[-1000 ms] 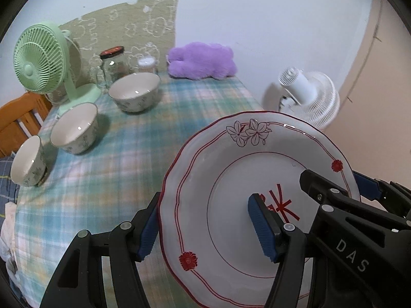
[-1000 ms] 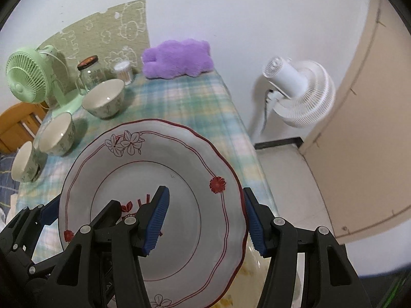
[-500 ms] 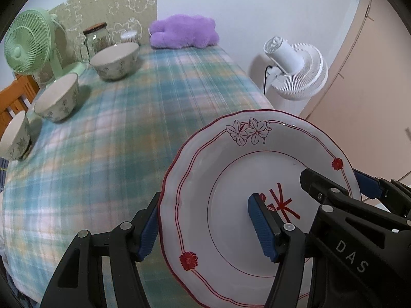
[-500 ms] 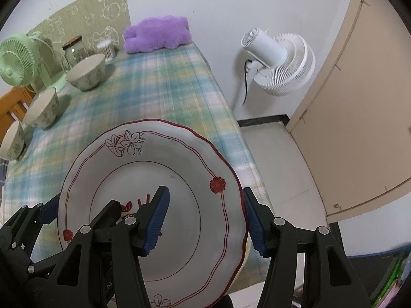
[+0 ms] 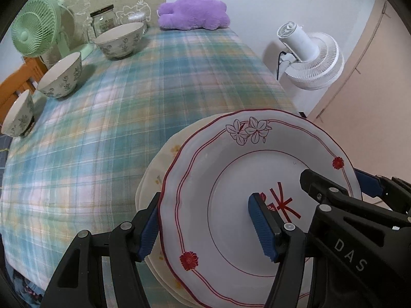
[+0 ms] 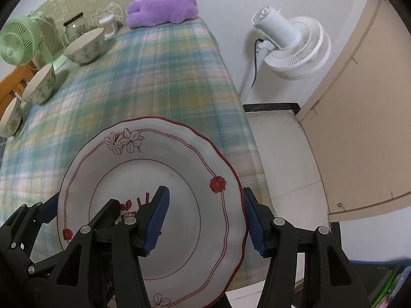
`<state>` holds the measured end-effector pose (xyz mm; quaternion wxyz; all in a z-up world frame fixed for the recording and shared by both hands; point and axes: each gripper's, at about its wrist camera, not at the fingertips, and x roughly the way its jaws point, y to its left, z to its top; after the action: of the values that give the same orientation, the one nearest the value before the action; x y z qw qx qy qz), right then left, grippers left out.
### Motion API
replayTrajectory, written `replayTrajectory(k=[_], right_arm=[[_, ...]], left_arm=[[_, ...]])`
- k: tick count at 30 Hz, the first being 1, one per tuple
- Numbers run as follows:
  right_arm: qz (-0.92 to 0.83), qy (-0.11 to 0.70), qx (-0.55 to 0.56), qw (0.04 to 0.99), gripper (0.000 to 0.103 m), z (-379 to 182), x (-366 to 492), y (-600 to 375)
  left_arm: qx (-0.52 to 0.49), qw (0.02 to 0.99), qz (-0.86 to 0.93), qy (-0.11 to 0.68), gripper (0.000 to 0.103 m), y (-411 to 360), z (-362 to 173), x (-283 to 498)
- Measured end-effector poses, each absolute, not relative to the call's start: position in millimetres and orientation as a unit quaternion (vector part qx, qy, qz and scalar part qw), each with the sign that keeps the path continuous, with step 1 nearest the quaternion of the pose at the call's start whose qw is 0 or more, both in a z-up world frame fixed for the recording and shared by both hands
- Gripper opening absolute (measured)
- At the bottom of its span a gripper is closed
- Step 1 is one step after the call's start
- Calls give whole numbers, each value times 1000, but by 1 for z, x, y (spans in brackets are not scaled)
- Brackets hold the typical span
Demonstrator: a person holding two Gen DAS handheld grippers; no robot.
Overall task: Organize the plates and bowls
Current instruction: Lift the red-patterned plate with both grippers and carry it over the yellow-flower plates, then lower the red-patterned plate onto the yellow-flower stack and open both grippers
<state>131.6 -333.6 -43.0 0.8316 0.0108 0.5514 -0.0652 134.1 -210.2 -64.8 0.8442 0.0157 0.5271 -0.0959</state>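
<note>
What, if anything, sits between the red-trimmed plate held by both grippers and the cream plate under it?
Nothing visible. The red-trimmed plate is gripped at its rim by the left gripper and the right gripper, directly over the cream plate on the plaid cloth. The three bowls stand far off along the left edge.

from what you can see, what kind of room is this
Probably a room in a home, perhaps a dining corner: a table under a plaid cloth, a white floor fan by the wall, and a purple plush toy.
</note>
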Motion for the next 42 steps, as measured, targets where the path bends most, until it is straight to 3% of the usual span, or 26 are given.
replayTrajectory(k=[23,25,27,30,42], right_arm=[[-8,562,10,827,59,-52,133,-359],[-7,553,7,833,53,-46,131,-362],[-7,555,3,832,31,-45,132,-364],[3,553,4,833,22,-45,133,-365],[20,554,-25,832,21,-47,142,-349]], left_arm=[[40,851,-28,523,67,-230,-71,130],[39,851,-23,523,67,-231,-71,130],[39,852,-18,523,67,-231,-71,130],[24,852,-1,524,66,-225,-70,131],[12,854,24,519,66,-216,-69,131]])
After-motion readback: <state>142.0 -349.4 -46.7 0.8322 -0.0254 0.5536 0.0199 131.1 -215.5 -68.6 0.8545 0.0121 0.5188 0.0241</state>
